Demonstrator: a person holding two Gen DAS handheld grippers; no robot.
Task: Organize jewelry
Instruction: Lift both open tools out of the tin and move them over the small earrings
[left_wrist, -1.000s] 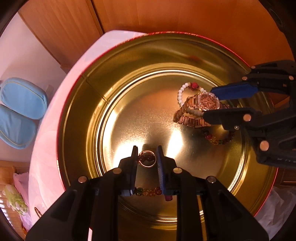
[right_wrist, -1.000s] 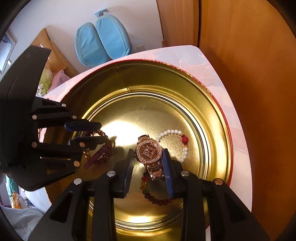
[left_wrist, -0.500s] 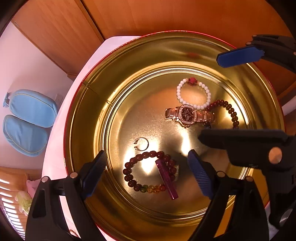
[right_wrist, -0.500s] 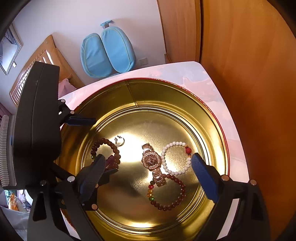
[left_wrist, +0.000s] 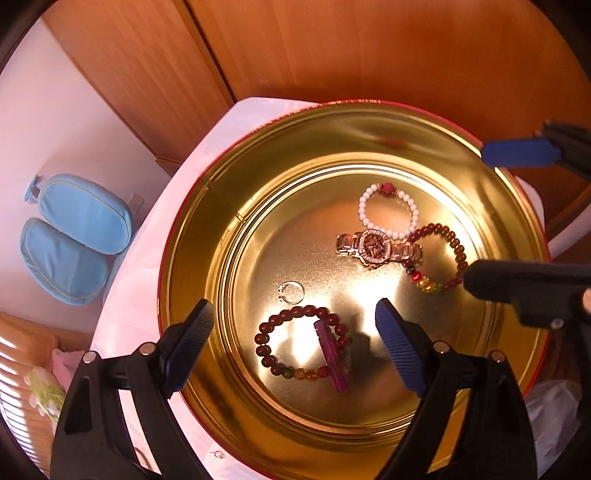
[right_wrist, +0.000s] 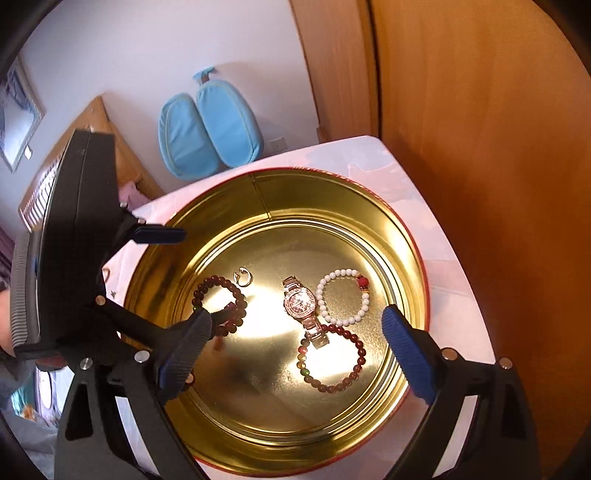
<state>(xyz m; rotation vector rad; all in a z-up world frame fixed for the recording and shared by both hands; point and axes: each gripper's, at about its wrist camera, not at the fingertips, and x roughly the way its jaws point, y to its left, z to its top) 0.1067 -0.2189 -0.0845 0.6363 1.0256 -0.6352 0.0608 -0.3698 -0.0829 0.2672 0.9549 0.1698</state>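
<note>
A round gold tin (left_wrist: 184, 258) holds all the jewelry. A small ring (left_wrist: 291, 291) lies beside a dark red bead bracelet (left_wrist: 266, 354) that has a purple bar (left_wrist: 332, 356) across it. Further right lie a rose-gold watch (left_wrist: 376, 245), a white bead bracelet (left_wrist: 388, 212) and a second dark bead bracelet (left_wrist: 454, 247). My left gripper (left_wrist: 293, 306) hangs open above the ring and bracelet, holding nothing. My right gripper (right_wrist: 295, 317) stands open above the watch (right_wrist: 301, 304), also without anything in it. Each gripper shows in the other's view: the right gripper (left_wrist: 495, 214) and the left gripper (right_wrist: 199, 275).
The tin sits on a small white tabletop (right_wrist: 443, 277) pushed against a wooden cabinet (right_wrist: 480, 147). Two blue cushions (right_wrist: 207, 136) lean on the wall beyond. A white bag (left_wrist: 554, 406) lies off the table's right side.
Both grippers have opened and drawn up and back from the tin. The left let go of the ring and the right let go of the watch; both pieces now lie on the tin's floor.
</note>
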